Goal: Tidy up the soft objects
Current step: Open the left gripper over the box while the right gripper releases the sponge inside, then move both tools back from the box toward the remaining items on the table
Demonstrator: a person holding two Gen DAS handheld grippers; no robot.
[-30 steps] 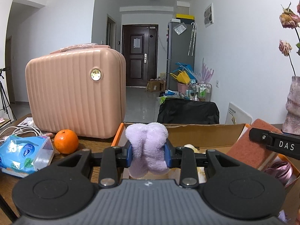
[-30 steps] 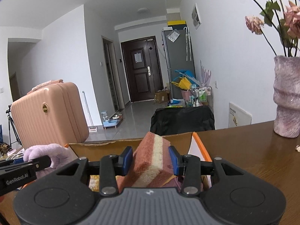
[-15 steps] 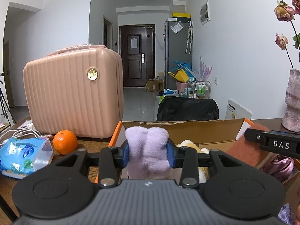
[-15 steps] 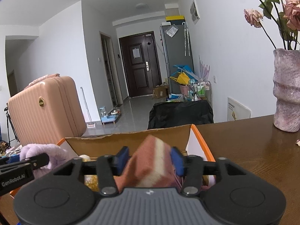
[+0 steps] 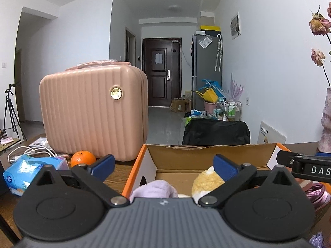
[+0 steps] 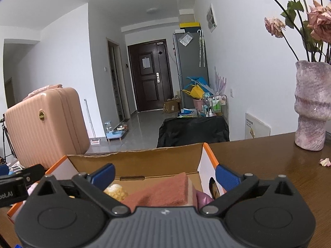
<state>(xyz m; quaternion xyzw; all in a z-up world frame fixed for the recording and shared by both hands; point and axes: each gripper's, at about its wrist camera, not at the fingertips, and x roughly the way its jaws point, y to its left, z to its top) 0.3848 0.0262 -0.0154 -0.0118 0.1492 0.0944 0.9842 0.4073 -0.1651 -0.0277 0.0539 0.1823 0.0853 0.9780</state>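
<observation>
An open cardboard box with orange edges (image 5: 206, 157) sits on the wooden table. My left gripper (image 5: 163, 166) is open above its left part. A lilac plush toy (image 5: 154, 189) lies loose in the box below it, beside a yellow fuzzy toy (image 5: 206, 180). My right gripper (image 6: 164, 175) is open above the box's right part (image 6: 136, 161). A rust-and-cream sponge block (image 6: 163, 192) lies free in the box below it, next to the yellow toy (image 6: 115, 191) and a pink shiny item (image 6: 203, 198).
A pink ribbed suitcase (image 5: 93, 113) stands left of the box, with an orange (image 5: 82, 158), a blue tissue pack (image 5: 31, 170) and white cables (image 5: 31, 150) beside it. A pink vase with dried roses (image 6: 312, 103) stands on the table at the right.
Both grippers opened. The lilac plush dropped from the left gripper into the box, and the sponge block dropped from the right gripper into the box.
</observation>
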